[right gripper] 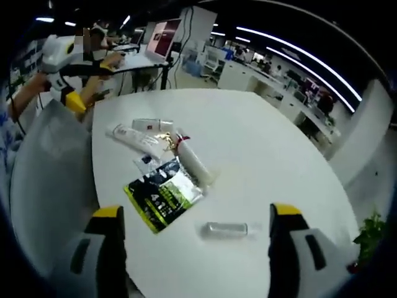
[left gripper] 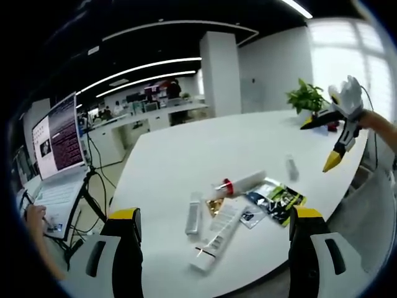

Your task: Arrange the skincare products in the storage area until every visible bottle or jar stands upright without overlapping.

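I'm seeing the skincare products all lying flat on the white desk (right gripper: 260, 161): a white tube with red collar (right gripper: 191, 158), a long white tube (right gripper: 133, 136), a small bottle (right gripper: 151, 124), a clear vial (right gripper: 226, 229) lying apart, and a black-green sachet (right gripper: 165, 194) beside the tubes.

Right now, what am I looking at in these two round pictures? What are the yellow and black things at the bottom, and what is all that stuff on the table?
A person holds a tool in each hand, called a hand-held gripper. Each has two jaws with yellow tips and a small camera looking forward along them.

One picture comes from the left hand-held gripper, the other from the right hand-held gripper. Each camera can also see the other tool, far off.

Both are open and hold nothing.

On the round white table lie skincare things, all on their sides: a white tube with a red band, a long white tube with dark print, a small white bottle, a small clear bottle lying apart, and a black and green packet.
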Motion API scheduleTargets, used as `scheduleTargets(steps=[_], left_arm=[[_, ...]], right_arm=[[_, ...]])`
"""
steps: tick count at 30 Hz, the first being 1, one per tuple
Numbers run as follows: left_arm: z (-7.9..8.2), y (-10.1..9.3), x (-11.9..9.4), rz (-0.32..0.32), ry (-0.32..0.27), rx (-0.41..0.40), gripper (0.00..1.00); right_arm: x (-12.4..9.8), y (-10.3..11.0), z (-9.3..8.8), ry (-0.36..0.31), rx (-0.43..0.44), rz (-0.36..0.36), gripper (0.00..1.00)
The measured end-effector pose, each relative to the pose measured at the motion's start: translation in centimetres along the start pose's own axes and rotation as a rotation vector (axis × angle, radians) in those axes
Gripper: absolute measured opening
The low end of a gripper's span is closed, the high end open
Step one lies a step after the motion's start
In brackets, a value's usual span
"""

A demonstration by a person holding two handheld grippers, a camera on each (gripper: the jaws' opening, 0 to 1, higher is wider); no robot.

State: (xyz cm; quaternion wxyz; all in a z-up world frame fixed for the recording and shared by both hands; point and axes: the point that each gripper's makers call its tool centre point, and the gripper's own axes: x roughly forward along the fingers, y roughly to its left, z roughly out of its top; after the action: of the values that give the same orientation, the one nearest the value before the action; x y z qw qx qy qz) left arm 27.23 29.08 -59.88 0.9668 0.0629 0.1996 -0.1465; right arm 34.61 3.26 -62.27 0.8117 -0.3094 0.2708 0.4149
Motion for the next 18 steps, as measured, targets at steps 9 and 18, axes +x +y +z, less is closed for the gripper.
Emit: scheduleTargets(steps=[9, 18], left_arm=[[-0.2, -0.1, 0.0, 0.001, 0.005, -0.002, 0.97], [-0.6, 0.0, 0.0, 0.006, 0.011, -0.013, 0.97]], right_arm=[[1.7, -0.3, 0.7, 0.024, -0.053, 0.052, 0.91], [3.7, -0.5, 1.5, 0.031, -0.065, 0.112, 0.84]])
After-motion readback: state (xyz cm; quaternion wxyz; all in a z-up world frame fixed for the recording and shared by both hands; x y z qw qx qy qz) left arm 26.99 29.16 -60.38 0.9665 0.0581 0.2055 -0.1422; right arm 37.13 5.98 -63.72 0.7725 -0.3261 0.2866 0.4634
